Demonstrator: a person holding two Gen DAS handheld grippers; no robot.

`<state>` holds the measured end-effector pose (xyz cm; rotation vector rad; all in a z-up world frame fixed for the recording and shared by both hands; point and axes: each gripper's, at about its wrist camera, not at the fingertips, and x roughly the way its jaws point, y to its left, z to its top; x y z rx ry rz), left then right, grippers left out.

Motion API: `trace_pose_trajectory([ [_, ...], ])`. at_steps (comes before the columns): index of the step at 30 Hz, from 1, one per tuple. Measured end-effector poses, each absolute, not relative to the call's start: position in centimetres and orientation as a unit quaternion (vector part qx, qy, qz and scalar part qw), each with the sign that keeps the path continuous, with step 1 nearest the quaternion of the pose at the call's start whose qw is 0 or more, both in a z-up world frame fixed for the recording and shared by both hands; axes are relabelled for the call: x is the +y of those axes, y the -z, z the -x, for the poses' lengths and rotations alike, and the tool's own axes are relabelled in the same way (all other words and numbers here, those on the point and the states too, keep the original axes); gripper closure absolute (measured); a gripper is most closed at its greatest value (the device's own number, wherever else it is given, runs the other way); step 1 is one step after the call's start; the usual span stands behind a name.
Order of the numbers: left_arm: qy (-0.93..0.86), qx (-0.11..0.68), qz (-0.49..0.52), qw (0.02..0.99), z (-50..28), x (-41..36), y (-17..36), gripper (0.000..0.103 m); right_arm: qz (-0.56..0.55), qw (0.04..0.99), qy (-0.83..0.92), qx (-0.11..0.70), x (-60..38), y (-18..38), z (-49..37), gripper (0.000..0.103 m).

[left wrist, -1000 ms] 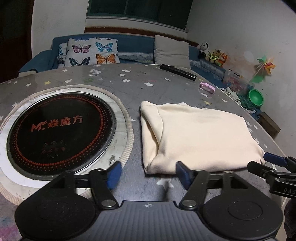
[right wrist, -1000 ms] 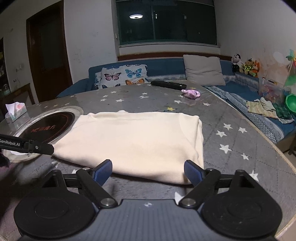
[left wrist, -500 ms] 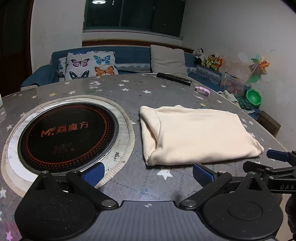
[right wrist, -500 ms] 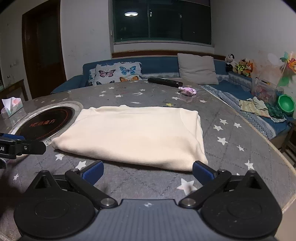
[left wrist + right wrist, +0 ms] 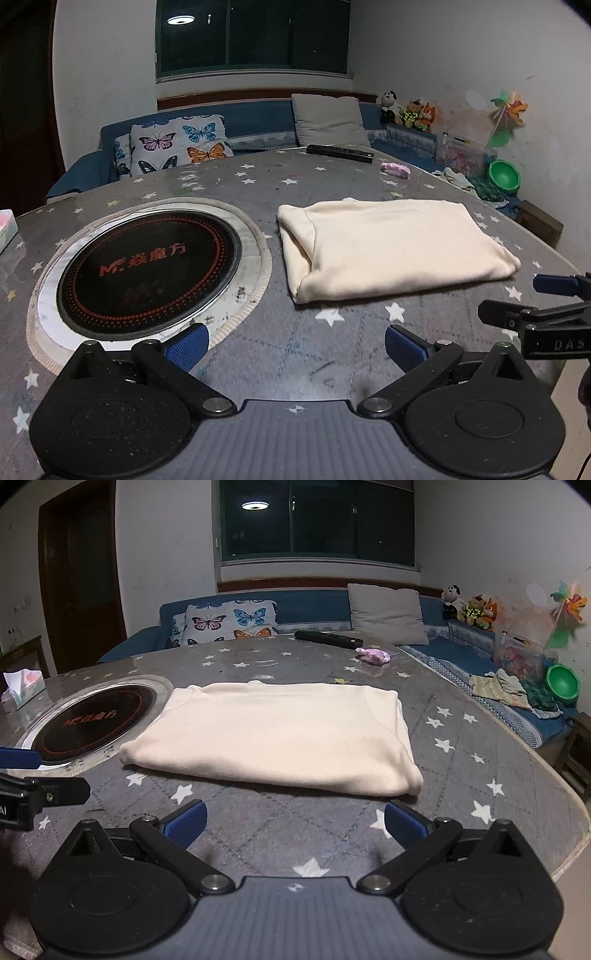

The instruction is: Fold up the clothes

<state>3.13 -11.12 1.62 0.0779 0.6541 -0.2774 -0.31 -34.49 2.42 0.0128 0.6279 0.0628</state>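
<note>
Cream shirt [image 5: 395,247] is folded into a tidy soft rectangle, looks like a thick knit or fleece, with rounded doubled-over edges and a smooth top. It lies flat on the desk [image 5: 295,177] just ahead of both tongs, touching neither. The left tongs [image 5: 295,345] have their blue ribbed pads spread wide with nothing between them, shirt ahead and to the right. The right tongs [image 5: 295,821] are spread just as wide and empty too, shirt straight ahead of them. The desk has a grey quilted cover with white stars under a glossy sheet. Ahead-left of the left tongs there's a round black glass cooktop [image 5: 147,258] with an orange dotted ring and a pale rim.
</note>
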Motion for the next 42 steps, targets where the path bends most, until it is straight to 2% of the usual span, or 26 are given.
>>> trace_pose_trajectory([
  [42,0.141,0.307,-0.078,0.938,0.0,-11.9,-1.2,0.0,-0.02,0.949,-0.018,0.314,-33.8,-2.1,2.0,0.0],
])
